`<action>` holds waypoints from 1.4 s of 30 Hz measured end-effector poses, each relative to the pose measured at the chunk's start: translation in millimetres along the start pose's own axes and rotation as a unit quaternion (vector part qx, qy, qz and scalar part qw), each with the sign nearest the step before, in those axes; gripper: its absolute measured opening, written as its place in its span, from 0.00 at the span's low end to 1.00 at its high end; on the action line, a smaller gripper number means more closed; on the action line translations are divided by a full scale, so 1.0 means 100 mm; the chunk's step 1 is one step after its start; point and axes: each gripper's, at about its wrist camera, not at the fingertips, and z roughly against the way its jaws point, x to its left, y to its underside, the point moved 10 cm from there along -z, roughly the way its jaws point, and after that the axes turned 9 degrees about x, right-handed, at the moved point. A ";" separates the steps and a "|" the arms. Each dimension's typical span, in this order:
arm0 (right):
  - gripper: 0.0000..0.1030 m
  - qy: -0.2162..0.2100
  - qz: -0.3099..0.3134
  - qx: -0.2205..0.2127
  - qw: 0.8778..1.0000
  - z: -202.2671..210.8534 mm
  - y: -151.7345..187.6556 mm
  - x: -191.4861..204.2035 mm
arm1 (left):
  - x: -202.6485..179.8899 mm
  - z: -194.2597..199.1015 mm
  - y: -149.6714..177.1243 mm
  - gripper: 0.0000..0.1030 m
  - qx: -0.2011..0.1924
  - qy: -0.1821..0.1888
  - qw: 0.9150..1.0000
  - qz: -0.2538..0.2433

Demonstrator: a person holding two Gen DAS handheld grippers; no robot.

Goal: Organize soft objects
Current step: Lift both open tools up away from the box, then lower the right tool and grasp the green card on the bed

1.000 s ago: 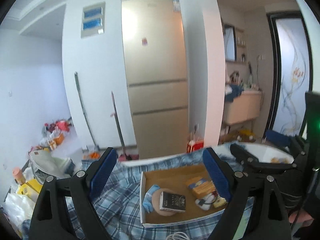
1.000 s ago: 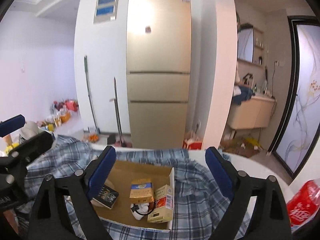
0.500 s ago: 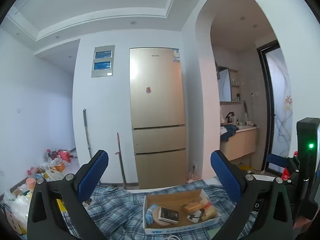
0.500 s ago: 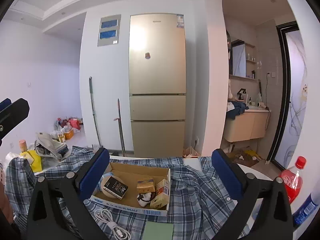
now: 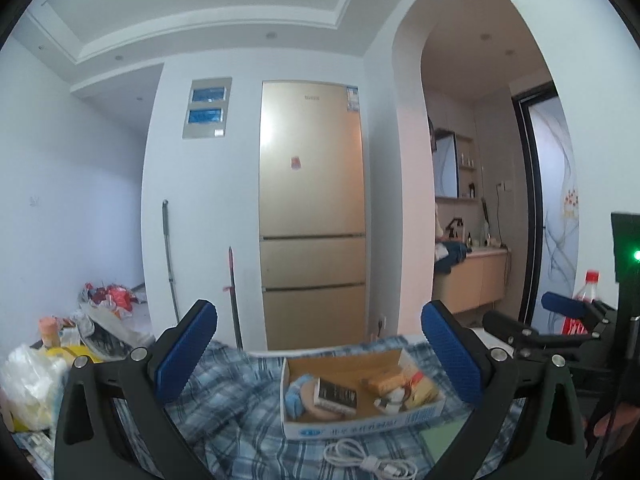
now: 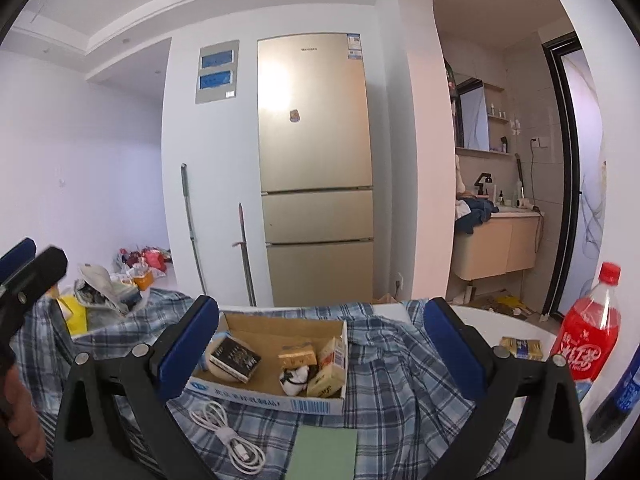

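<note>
A blue plaid shirt (image 5: 224,396) lies spread and rumpled over the table, under an open cardboard box (image 5: 360,429). In the box lie a crumpled blue cloth (image 5: 298,394), a black book (image 5: 336,392) and small yellow cartons. My left gripper (image 5: 320,352) is held level, back from the box, open with nothing between its blue pads. My right gripper (image 6: 320,344) is likewise open and empty, short of the box (image 6: 272,398) and above the shirt (image 6: 400,380). Each gripper shows at the edge of the other's view.
A coiled white cable (image 6: 228,436) and a green pad (image 6: 324,452) lie on the shirt in front of the box. A red soda bottle (image 6: 588,332), a dark blue bottle (image 6: 616,400) and a yellow pack (image 6: 522,347) stand on the white table's right side. A gold fridge (image 5: 312,216) is behind.
Both grippers have drawn back from the box, which looks smaller and farther off, and their jaws have spread wider. The cable, green pad and bottles have come into view.
</note>
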 end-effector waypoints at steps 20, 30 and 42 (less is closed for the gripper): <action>0.99 0.025 0.023 0.006 0.999 -0.29 0.48 -0.01 | -0.08 -0.51 0.73 1.00 0.045 -0.016 0.998 -0.040; 0.99 0.026 0.035 0.014 0.999 -0.32 0.51 0.05 | -0.02 -0.55 0.77 1.00 0.058 -0.012 0.998 -0.022; 0.99 0.020 0.024 0.072 0.997 -0.53 0.63 0.03 | -0.10 -0.62 0.83 1.00 0.082 -0.007 0.996 -0.033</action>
